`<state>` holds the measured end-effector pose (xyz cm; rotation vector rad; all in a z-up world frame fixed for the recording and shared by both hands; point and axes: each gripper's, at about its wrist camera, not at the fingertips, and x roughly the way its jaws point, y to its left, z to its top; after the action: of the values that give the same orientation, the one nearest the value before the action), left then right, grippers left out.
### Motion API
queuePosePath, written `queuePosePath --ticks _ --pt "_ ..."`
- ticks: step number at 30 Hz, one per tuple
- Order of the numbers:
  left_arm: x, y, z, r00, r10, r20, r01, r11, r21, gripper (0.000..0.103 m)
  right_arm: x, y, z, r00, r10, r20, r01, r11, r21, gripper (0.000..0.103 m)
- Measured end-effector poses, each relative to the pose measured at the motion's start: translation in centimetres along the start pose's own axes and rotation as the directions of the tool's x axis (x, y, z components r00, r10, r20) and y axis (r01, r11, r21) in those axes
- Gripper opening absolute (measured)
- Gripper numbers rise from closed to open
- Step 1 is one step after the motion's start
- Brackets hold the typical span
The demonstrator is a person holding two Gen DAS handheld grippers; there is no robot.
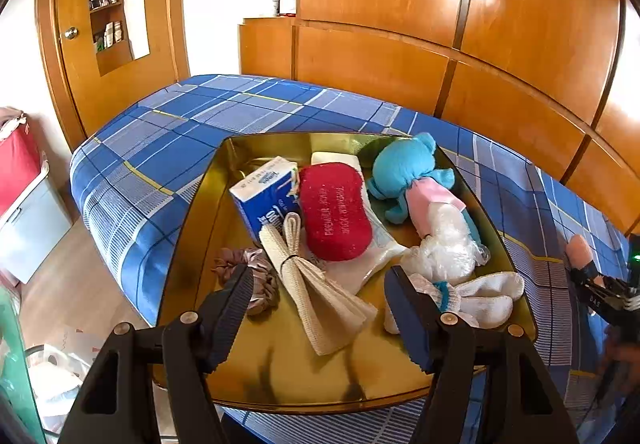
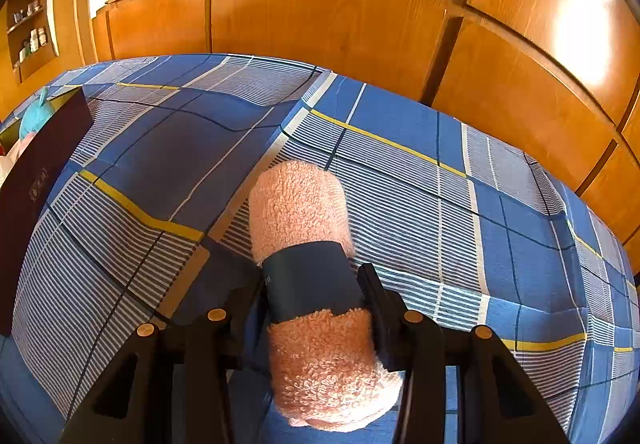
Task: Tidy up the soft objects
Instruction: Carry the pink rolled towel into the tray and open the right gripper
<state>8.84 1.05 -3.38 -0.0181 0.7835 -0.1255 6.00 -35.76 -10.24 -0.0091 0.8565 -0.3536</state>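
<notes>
A gold tray (image 1: 280, 372) on the blue plaid bed holds a red sponge (image 1: 334, 209), a blue tissue pack (image 1: 266, 195), a blue plush toy (image 1: 408, 175), a bundled cream cloth (image 1: 316, 288), a scrunchie (image 1: 260, 284), white socks (image 1: 480, 296) and bubble wrap (image 1: 444, 248). My left gripper (image 1: 320, 292) is open above the tray's near side, its fingers either side of the cream cloth. My right gripper (image 2: 310, 284) is shut on a rolled pink towel (image 2: 300, 203) with a dark band, held over the bed. The towel's tip shows in the left wrist view (image 1: 580, 248).
A wooden wardrobe wall (image 2: 320, 11) runs behind the bed. The tray's dark outer wall (image 2: 36, 179) stands at the left of the right wrist view. A red and white box (image 1: 20, 171) and bags sit on the floor to the left.
</notes>
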Motion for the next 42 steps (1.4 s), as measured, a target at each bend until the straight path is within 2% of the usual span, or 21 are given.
queuePosePath --ticks 7,19,24,27,31,35,39,42 --pt "-0.1 1.3 -0.2 1.0 -0.001 -0.002 0.001 1.0 -0.017 0.069 0.0 0.4 0.1 1.0 -0.025 -0.007 0.025 1.0 -0.008 0.042" --pt "-0.9 3.7 -0.5 1.0 -0.011 0.019 0.012 0.998 -0.068 0.069 -0.6 1.8 0.5 0.993 -0.116 -0.038 0.116 0.993 -0.016 0.04" --pt "-1.4 5.4 -0.8 1.0 0.008 0.031 -0.005 0.995 -0.095 0.069 -0.8 2.3 0.4 0.989 -0.145 -0.029 0.144 0.989 -0.029 0.039" --pt "-1.5 6.7 -1.0 0.999 0.028 0.03 -0.025 0.993 -0.114 0.069 -1.0 2.3 0.7 0.988 -0.146 -0.055 0.146 0.989 -0.013 0.038" --pt "-1.2 8.5 -1.6 0.998 0.057 0.014 -0.054 0.988 -0.147 0.069 -1.8 2.1 1.4 0.994 -0.068 -0.089 0.075 0.995 0.071 0.038" --pt "-1.2 9.5 -1.9 0.997 0.071 0.01 -0.068 0.983 -0.168 0.069 -3.0 3.7 1.7 0.997 -0.013 -0.076 0.018 0.998 0.064 0.038" --pt "-1.4 9.8 -1.8 0.997 0.075 0.02 -0.07 0.981 -0.178 0.069 -5.1 5.8 2.2 0.996 0.078 -0.038 -0.076 0.995 0.065 0.038" --pt "-1.3 9.7 -1.8 0.997 0.071 0.019 -0.067 0.982 -0.174 0.069 -7.4 8.4 3.5 0.985 0.173 0.009 -0.173 0.984 0.036 0.038"
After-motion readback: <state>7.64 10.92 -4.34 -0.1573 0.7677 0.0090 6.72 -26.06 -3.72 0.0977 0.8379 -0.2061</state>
